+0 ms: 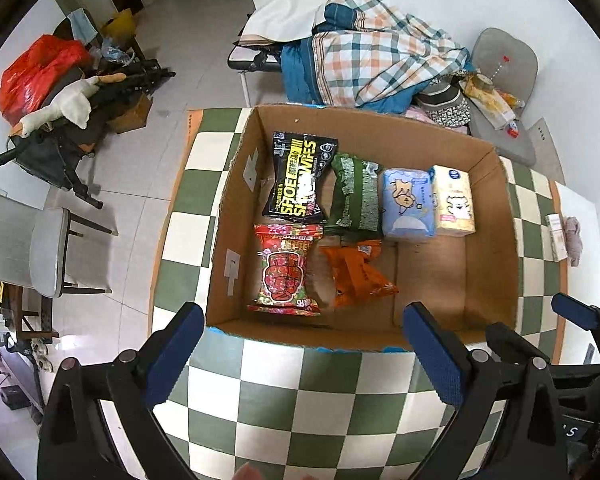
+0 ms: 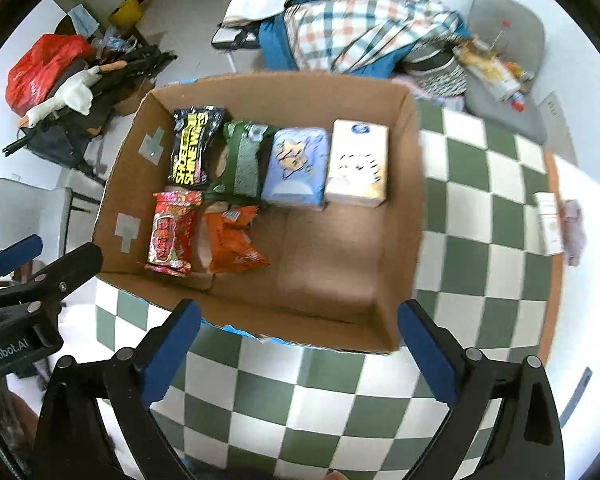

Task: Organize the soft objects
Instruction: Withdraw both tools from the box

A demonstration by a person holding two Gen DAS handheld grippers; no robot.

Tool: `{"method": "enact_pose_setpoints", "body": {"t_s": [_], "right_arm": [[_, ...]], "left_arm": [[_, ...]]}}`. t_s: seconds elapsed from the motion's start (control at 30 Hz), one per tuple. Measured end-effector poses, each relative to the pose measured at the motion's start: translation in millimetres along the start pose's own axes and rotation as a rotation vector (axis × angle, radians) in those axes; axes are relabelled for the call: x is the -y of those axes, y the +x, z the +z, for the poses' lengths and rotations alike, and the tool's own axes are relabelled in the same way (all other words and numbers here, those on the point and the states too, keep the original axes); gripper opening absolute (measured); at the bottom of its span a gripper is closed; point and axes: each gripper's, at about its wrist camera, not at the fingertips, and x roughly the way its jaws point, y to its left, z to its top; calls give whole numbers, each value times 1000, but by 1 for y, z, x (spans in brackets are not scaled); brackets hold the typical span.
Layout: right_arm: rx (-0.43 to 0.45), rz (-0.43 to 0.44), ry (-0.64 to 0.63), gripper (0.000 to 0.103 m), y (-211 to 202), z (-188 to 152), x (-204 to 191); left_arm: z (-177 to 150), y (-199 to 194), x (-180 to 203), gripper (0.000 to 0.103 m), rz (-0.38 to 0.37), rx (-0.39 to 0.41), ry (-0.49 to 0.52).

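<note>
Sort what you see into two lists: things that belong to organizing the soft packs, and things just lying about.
Part of the job:
cardboard box
black shoe-wipes pack
green pack
blue tissue pack
cream tissue pack
red pack
orange pack

Lying about:
plaid blanket
red plastic bag
plush goose
grey chair

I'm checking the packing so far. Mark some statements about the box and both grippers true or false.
1. The cardboard box holds six packs. True.
2. The left gripper holds the orange pack. False: it is open and empty; that pack lies in the box.
3. The black shoe wipes pack lies beside the green pack. True.
4. The right gripper is shut. False: open, nothing between its jaws.
</note>
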Motion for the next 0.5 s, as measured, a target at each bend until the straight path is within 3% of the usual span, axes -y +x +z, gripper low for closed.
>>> {"method": "enact_pose_setpoints", "body": {"t_s": [0.17,0.33,0.5], "right_arm": [[67,-38,-1,103,-24,-9,3],[90,20,17,103,-43,-19,13],[104,63,75,103,-59,-25,46]], "left_arm": [[-8,-23,5,102,5,48,-2],[-11,-40,24,102,-32,65,14],[-3,-53,70,102,-89,82,67]]}}
